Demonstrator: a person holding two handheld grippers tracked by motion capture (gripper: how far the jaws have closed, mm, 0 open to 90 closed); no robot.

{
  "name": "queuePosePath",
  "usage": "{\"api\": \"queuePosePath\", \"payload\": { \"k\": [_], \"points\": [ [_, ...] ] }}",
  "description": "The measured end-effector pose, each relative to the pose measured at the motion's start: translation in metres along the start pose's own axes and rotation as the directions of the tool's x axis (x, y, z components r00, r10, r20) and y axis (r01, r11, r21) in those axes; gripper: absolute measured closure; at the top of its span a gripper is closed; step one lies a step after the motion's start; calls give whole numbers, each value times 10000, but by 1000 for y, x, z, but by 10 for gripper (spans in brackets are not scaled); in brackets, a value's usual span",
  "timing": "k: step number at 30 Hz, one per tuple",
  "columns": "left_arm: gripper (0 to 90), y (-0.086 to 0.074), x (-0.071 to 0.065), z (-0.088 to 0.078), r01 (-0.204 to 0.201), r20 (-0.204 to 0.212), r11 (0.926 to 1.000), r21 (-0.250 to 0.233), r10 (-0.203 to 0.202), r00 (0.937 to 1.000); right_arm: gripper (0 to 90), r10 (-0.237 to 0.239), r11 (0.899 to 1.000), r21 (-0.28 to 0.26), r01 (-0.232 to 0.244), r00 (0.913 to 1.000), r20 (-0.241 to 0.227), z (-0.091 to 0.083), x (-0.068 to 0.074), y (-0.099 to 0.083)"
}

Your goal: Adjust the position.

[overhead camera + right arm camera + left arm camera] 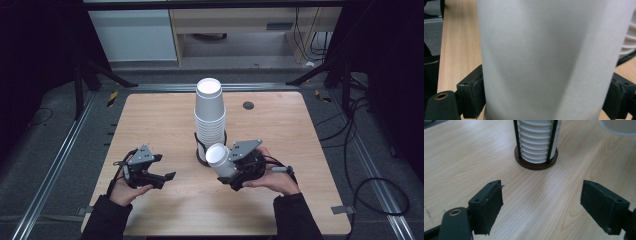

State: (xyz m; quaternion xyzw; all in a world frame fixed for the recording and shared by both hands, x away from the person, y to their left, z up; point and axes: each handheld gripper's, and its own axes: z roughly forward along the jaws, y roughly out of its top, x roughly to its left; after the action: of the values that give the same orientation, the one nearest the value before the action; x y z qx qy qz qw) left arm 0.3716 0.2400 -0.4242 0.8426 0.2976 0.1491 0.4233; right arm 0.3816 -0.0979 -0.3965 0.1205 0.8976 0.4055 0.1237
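Observation:
A tall stack of upturned white paper cups (pixel 210 112) stands in a black wire holder (pixel 201 156) at the table's middle. My right gripper (pixel 232 172) is shut on a single white cup (pixel 220 159), held tilted just right of the holder's foot, one round end facing up. In the right gripper view this cup (pixel 546 60) sits between both black pads (pixel 472 95). My left gripper (pixel 166 180) hovers low over the wood to the left of the stack, open with nothing in it. In the left gripper view its jaws stand wide apart, facing the stack (pixel 536 142).
The light wooden table (pixel 150 120) has a small dark round grommet (pixel 248 105) behind the stack. Metal rails and black cables (pixel 370 185) run along the floor at both sides. The held cup's edge (pixel 619 127) shows at the top right of the left gripper view.

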Motion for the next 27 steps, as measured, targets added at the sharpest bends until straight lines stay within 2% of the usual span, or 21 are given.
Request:
{"api": "queuePosePath", "payload": {
  "k": [12,21,27],
  "points": [
    [166,8,-11,-3,-361,746,9993,-69,365,9965,119,-443,9977,492,474,9970,-636,25,7,5],
    [166,14,-26,-2,-915,1328,9958,-18,909,9870,119,-632,9947,734,721,9911,-1173,45,13,7],
    [162,16,-30,-2,-911,1639,9958,-73,911,9823,119,-651,9933,859,767,9894,-1302,54,16,8]
  ]
}}
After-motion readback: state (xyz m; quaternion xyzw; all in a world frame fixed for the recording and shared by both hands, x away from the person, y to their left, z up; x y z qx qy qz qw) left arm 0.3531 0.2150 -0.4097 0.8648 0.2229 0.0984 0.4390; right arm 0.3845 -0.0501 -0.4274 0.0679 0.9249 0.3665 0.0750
